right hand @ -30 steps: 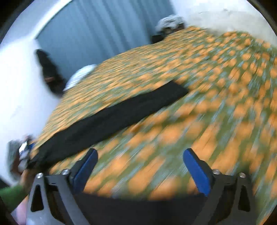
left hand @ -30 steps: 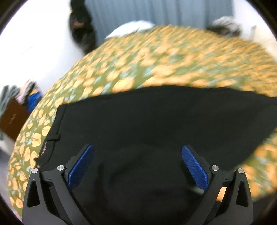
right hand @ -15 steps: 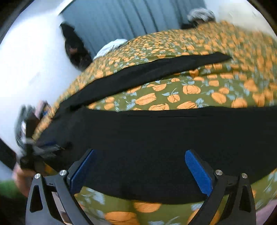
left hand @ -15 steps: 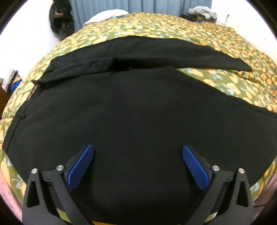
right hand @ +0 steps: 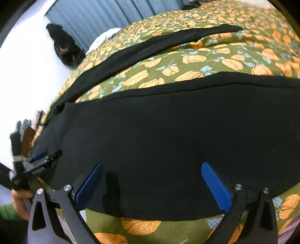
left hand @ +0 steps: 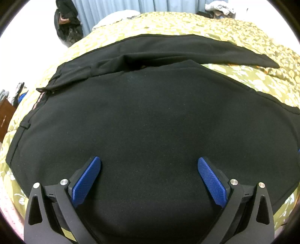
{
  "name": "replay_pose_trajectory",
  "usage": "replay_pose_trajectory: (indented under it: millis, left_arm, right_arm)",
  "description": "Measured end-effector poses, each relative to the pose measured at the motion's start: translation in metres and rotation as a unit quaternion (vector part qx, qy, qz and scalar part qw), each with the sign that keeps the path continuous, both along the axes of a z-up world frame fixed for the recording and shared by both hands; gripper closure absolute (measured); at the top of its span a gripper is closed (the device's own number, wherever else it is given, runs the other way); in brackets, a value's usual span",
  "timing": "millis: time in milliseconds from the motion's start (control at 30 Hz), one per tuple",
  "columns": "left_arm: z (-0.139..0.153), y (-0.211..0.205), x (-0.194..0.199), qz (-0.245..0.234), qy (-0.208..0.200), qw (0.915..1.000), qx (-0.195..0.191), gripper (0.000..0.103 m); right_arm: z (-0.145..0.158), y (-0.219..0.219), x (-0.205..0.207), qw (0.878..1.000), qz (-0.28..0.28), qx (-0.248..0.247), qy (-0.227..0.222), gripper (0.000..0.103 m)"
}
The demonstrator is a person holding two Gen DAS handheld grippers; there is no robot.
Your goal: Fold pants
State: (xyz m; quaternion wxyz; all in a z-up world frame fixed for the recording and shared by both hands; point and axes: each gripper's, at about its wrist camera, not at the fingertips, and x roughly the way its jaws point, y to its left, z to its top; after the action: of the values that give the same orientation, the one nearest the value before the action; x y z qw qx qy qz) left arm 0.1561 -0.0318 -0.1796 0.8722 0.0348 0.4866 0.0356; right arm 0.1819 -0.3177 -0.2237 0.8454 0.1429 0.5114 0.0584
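Black pants (left hand: 150, 116) lie spread flat on a bed, waistband to the left, the two legs running apart to the right. My left gripper (left hand: 149, 165) is open and empty, low over the near leg close to the waist. My right gripper (right hand: 151, 170) is open and empty over the near leg (right hand: 168, 135), near its front edge. The far leg (right hand: 150, 48) lies apart, with bedspread showing between the legs. The left gripper (right hand: 35, 165) also shows at the left of the right wrist view, held by a hand.
The bed has a green bedspread with orange fruit print (right hand: 206, 56). A white pillow (left hand: 116, 16) lies at the far end before blue curtains (left hand: 112, 7). A dark bag (left hand: 67, 24) hangs on the white wall. A clothes pile (left hand: 219, 7) sits far right.
Both grippers have come down closer over the pants and steadied; the blur is gone. Both stay open and empty. The pants have not moved.
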Motion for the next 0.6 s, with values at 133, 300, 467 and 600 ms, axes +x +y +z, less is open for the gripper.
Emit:
replay_pose_trajectory:
  millis: [133, 300, 467, 600]
  left_arm:
    - [0.001, 0.001, 0.001, -0.002, 0.008, 1.0, 0.0, 0.0]
    - [0.001, 0.001, 0.001, -0.002, 0.012, 0.9999, 0.001, 0.0]
    - [0.016, 0.005, 0.007, 0.007, 0.038, 0.9992, -0.01, 0.001]
    - [0.044, 0.032, 0.023, 0.043, 0.015, 0.9985, -0.031, 0.001]
  right_arm:
    - [0.015, -0.035, -0.007, 0.997, -0.036, 0.071, -0.004, 0.0]
    - [0.015, -0.149, -0.035, 0.966, -0.236, 0.101, -0.001, 0.0]
    - [0.058, -0.174, -0.057, 0.952, -0.305, 0.032, -0.029, 0.0]
    - [0.071, -0.145, -0.063, 0.962, -0.266, 0.037, -0.057, 0.0]
